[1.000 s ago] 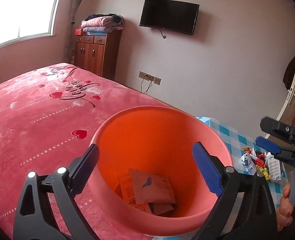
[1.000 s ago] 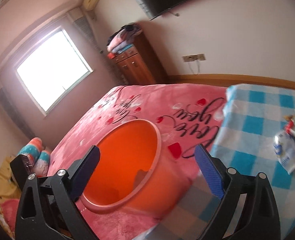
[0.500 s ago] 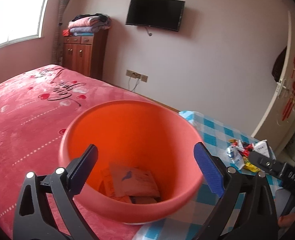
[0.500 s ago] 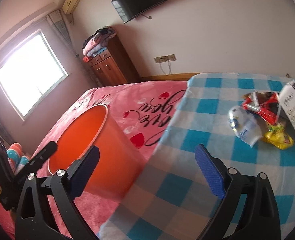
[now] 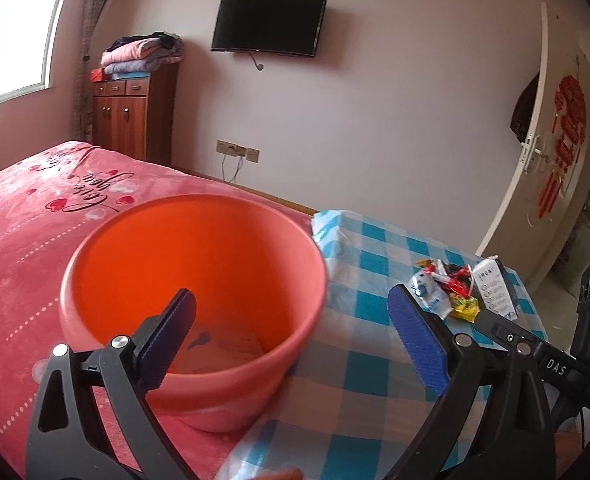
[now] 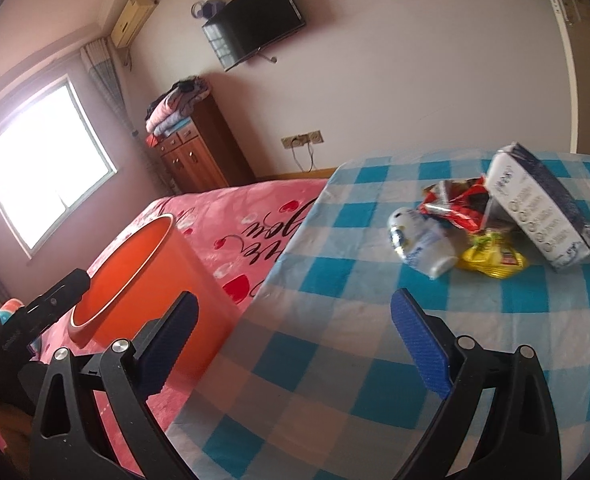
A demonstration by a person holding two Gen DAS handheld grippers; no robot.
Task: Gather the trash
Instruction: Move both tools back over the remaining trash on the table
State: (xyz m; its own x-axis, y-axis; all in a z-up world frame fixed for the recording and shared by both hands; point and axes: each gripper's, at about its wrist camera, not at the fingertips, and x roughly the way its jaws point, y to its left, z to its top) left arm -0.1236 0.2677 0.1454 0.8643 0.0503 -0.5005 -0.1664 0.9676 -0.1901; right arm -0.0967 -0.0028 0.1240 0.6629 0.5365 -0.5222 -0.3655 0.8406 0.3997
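An orange bucket point(image 5: 199, 264) point(image 6: 147, 268) stands on the pink bed beside the checked table point(image 5: 375, 364) point(image 6: 335, 360); paper scraps point(image 5: 223, 346) lie in its bottom. My left gripper point(image 5: 291, 336) is open, hovering over the bucket's near rim, empty. A trash pile sits far on the table: a white carton point(image 6: 539, 216) point(image 5: 495, 286), red wrappers point(image 6: 455, 200), a white-blue pouch point(image 6: 419, 244) point(image 5: 429, 294) and a yellow wrapper point(image 6: 495, 260) point(image 5: 463, 306). My right gripper point(image 6: 295, 340) is open and empty above the table's near part, short of the pile.
A pink bedspread point(image 5: 23, 216) with hearts fills the left. A wooden cabinet point(image 5: 131, 116) with folded blankets stands at the far wall under a wall TV point(image 5: 269, 24). A white door point(image 5: 543, 148) is at right. A bright window point(image 6: 43, 172) is at left.
The right gripper has swung from above the bucket to over the checked table, bringing the trash pile closer. The left gripper has drawn back and turned right, so the bucket sits further left.
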